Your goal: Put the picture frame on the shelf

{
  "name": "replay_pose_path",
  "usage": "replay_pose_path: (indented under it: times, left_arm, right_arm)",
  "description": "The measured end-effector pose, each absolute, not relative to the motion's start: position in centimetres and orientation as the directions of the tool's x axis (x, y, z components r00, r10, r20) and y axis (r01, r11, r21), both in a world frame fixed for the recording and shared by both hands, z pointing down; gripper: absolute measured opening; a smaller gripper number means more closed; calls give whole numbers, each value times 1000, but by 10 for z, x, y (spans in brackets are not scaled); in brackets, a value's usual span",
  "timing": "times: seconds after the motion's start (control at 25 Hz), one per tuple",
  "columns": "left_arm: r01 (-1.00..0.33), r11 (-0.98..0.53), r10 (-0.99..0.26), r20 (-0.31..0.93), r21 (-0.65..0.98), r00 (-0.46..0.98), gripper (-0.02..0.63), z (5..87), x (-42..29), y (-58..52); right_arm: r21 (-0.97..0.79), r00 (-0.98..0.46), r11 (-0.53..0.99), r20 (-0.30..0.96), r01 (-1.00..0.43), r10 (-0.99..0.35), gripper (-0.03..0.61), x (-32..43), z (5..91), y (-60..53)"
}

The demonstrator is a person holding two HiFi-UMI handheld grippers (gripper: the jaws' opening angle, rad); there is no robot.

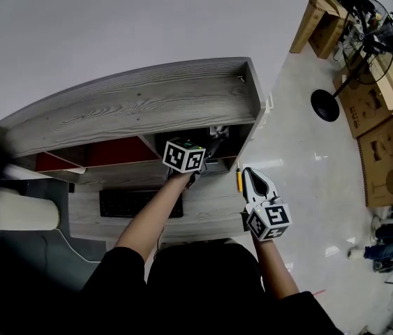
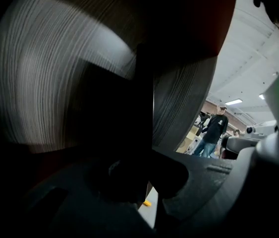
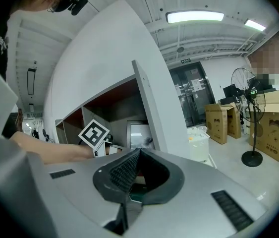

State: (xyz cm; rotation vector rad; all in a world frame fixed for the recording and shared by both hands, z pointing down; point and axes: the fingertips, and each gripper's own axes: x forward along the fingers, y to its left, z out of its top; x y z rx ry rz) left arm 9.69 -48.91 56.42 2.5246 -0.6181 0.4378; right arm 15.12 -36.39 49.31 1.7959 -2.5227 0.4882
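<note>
Picture frame (image 3: 140,135) stands inside the shelf (image 1: 147,103), gripped by left tongs (image 1: 209,151).

Jaws apparently clamped on dark picture frame (image 2: 129,108); grey shelf (image 2: 45,83) behind

Seemingly, picture frame (image 3: 139,135) stands in rightmost compartment of shelf (image 1: 140,103); keyboard (image 1: 123,202) before it.

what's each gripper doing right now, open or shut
Left gripper: closed on the dark edge of the picture frame, inside the shelf.
Right gripper: closed, holding nothing.
</note>
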Motion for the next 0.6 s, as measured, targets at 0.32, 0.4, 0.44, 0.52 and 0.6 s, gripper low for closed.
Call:
replay_pose_path:
  times: [0.32, 0.4, 0.44, 0.52, 0.6]
  left_arm:
    - [-605, -720, -421, 479, 340, 771, 127, 573, 83, -508]
    - [-627, -711, -441, 493, 319, 750, 151, 575, 80, -513]
    - [-636, -708, -448, 500, 307, 741, 159, 575, 80, -514]
    - [-652, -704, -463, 515, 281, 721, 173, 577, 80, -516]
    - [-666, -702, -477, 528, 251, 702, 190, 580, 81, -519]
  right_arm:
    - [-258, -353, 301, 185, -918, -917, 12, 143, 492, -364]
    - [-257, -354, 303, 181, -918, -918, 12, 142, 492, -363]
    - [-252, -354, 305, 182, -919, -917, 12, 143, 493, -362]
    - [-245, -352, 303, 184, -921, -918, 12, 144, 494, -361]
    - [-242, -349, 301, 189, -922, -918, 12, 146, 497, -361]
